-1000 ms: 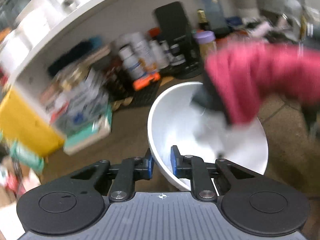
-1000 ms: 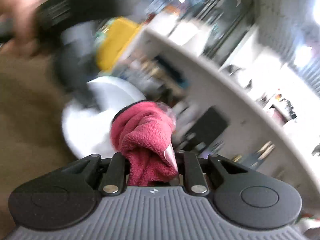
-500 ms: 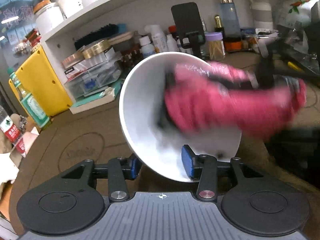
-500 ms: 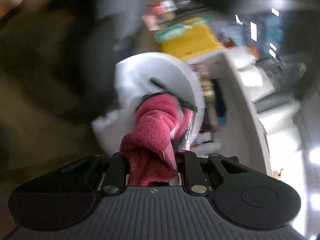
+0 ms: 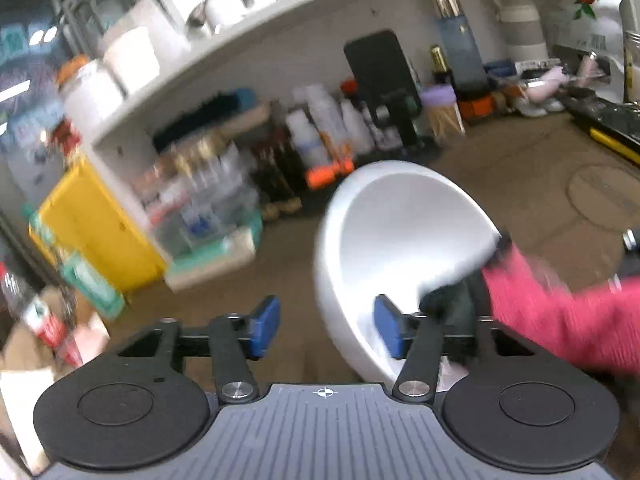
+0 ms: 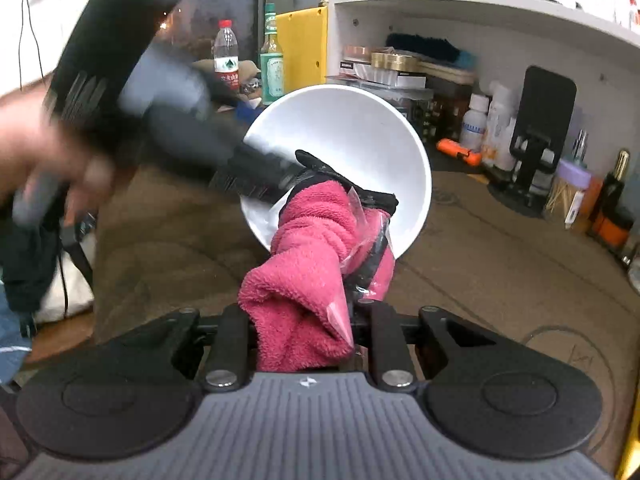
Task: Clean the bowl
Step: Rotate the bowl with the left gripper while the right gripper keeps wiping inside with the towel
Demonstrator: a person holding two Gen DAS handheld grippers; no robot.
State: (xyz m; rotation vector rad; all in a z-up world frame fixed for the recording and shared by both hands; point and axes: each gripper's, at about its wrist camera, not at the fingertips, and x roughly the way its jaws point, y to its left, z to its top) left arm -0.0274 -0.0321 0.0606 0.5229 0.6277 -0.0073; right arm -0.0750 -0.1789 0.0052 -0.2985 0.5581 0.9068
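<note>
A white bowl [image 5: 400,240] stands tilted on the brown table, its inside facing both cameras. My left gripper [image 5: 325,330] straddles its near rim and its jaws are opening. The right blue pad [image 5: 386,332] is inside the bowl, and the left pad [image 5: 264,326] stands clear of the outer wall. My right gripper [image 6: 332,220] is shut on a pink cloth [image 6: 308,280], whose tip lies at the lower rim of the bowl [image 6: 352,132]. The same cloth [image 5: 568,320] enters the left wrist view from the right. The left gripper's blurred fingers [image 6: 256,178] reach the bowl's left rim.
A white shelf [image 5: 256,52] runs along the back, with bottles, boxes, a black phone stand [image 5: 382,76] and an orange tool [image 6: 458,151] below it. A yellow box [image 5: 96,228] stands at the left. A person's hand [image 6: 36,148] holds the left gripper. Brown table [image 6: 500,264] lies to the right.
The left jaws have widened from a tight grip on the bowl's rim to a loose straddle. The pink cloth has slid from the bowl's middle out to its lower right rim.
</note>
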